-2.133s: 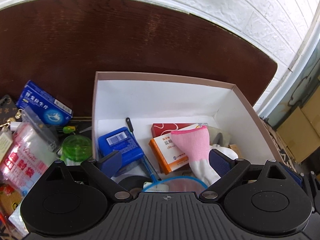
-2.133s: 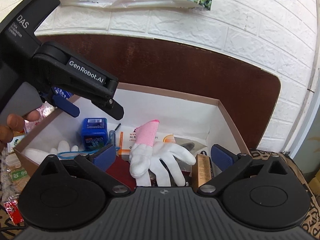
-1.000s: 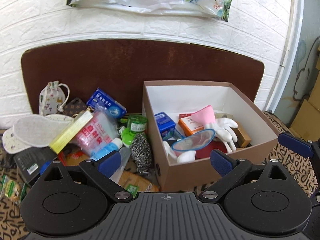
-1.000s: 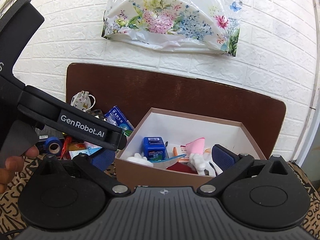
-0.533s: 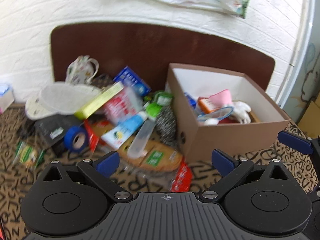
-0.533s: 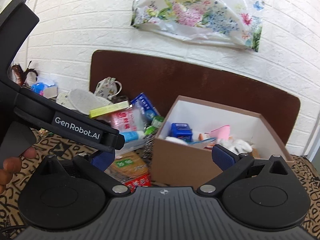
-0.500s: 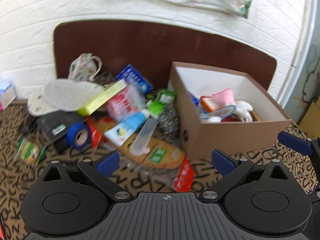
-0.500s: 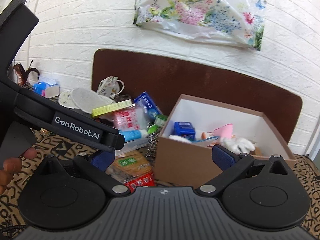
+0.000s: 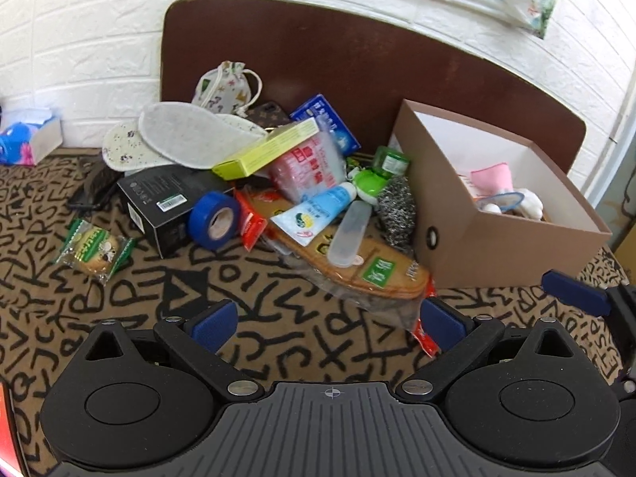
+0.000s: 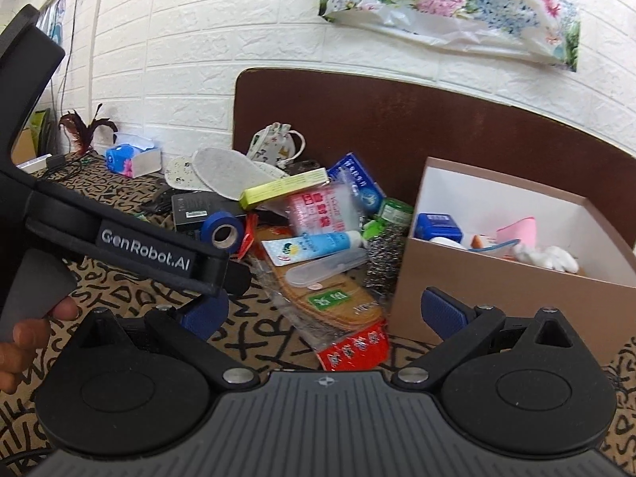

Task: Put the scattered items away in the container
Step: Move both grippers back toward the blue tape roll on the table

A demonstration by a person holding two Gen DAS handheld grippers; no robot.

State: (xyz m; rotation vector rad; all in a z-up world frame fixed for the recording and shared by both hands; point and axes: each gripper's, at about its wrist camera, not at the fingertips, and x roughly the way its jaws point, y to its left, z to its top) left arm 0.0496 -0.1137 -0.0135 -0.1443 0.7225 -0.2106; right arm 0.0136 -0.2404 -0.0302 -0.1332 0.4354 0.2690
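Note:
A brown cardboard box (image 9: 493, 238) with a white inside stands at the right and holds a pink-cuffed white glove (image 9: 493, 177), a blue box (image 10: 437, 226) and other items. A pile of scattered items lies left of it: a blue tape roll (image 9: 212, 218), a blue tube (image 9: 318, 214), a steel scourer (image 9: 393, 208), bagged insoles (image 9: 357, 270), a yellow-green box (image 9: 266, 153), a black box (image 9: 163, 198). My left gripper (image 9: 330, 322) is open and empty, in front of the pile. My right gripper (image 10: 324, 310) is open and empty, facing pile and box (image 10: 497, 278).
White insoles (image 9: 179, 135) and a drawstring pouch (image 9: 222, 83) lie at the back of the pile. A snack packet (image 9: 93, 248) lies apart at the left. A tissue box (image 9: 28, 141) stands by the brick wall. A brown board (image 9: 357, 59) leans behind.
Both grippers have drawn back from over the box and swung left. The pile now fills the middle of both views. Both stay open and empty.

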